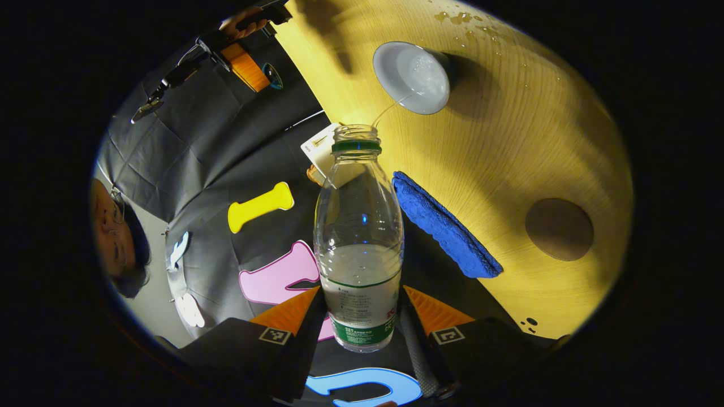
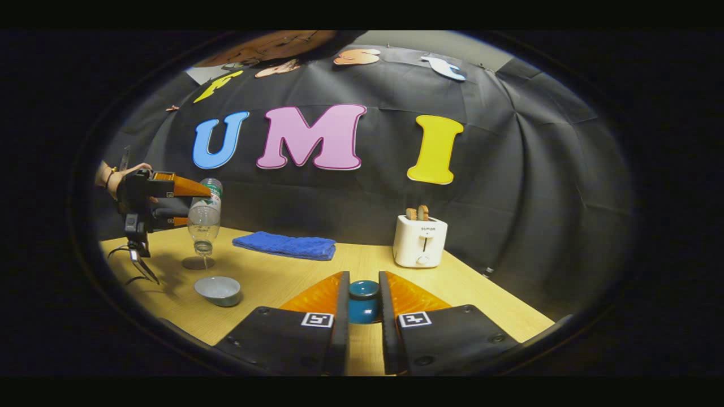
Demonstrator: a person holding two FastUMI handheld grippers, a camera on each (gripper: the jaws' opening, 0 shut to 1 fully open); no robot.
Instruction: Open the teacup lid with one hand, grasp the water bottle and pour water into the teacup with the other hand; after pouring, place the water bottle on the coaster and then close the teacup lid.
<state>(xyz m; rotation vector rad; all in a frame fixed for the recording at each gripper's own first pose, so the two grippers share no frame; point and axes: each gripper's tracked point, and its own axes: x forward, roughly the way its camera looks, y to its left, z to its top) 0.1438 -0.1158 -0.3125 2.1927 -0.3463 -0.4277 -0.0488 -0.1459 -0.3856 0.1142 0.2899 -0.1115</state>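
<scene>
Left tool (image 1: 359, 316) squeezes the tipped water bottle (image 1: 358, 237) so water falls into the teacup (image 1: 412, 78); right tool (image 2: 362, 308) pinches the lid (image 2: 363, 295) aside.

Left gripper (image 1: 362, 316) tipped forward and down, both fingers pressed on a clear plastic water bottle (image 1: 358, 249), right gripper (image 2: 363, 305) level, fingers clamped on a small dark-teal ceramic teacup lid (image 2: 363, 301)

A pale wooden table (image 2: 271, 282) carries the lot. Left of the right gripper (image 2: 362, 305) and a little ahead sits the open teacup (image 2: 218, 290); beyond that the round coaster (image 2: 198, 263). Farther ahead lie a folded blue towel (image 2: 285, 246) and — ahead and just right — a white toaster (image 2: 419, 241). Water drops (image 1: 458, 22) dot the wood past the cup.
</scene>
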